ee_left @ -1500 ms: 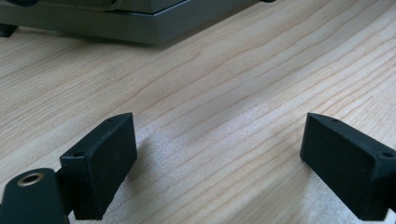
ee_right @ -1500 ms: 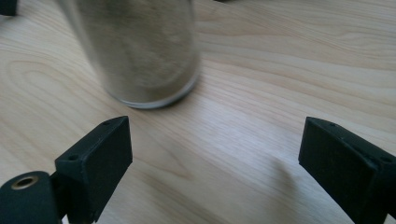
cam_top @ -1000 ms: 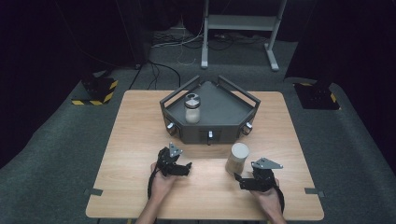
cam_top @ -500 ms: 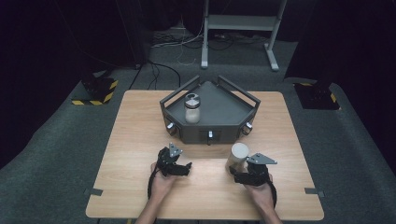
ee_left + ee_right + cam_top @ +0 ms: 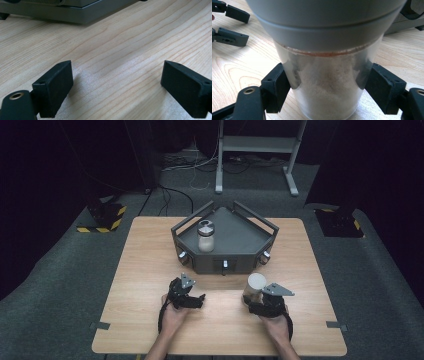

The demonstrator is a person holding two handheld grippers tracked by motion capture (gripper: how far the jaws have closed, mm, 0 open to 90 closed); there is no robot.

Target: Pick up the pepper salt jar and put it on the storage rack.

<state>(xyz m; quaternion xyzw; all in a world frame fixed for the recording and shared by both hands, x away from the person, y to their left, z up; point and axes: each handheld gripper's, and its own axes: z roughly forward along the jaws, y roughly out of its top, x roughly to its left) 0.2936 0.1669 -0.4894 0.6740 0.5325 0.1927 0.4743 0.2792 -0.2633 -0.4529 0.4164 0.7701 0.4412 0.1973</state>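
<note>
A clear jar (image 5: 256, 285) with a pale lid and white powder inside stands on the wooden table, in front of the grey tray's right corner. My right gripper (image 5: 251, 298) has just been closing its jaws around this jar (image 5: 324, 75); in the right gripper view both pads (image 5: 277, 86) press on its glass sides below the lid. My left gripper (image 5: 196, 296) rests low on the table to the left, open, with bare wood between its jaws (image 5: 117, 82). A second jar (image 5: 205, 236) with a metal lid stands in the tray.
The dark grey angular tray (image 5: 240, 240) with railings sits at the middle back of the table (image 5: 140, 270). Its front wall lies just beyond both grippers. Bare wood stretches left and right of the hands. Grey carpet surrounds the table.
My right gripper has slid left up to the jar and its jaws have closed onto it. The left gripper and the tray's jar have stayed put.
</note>
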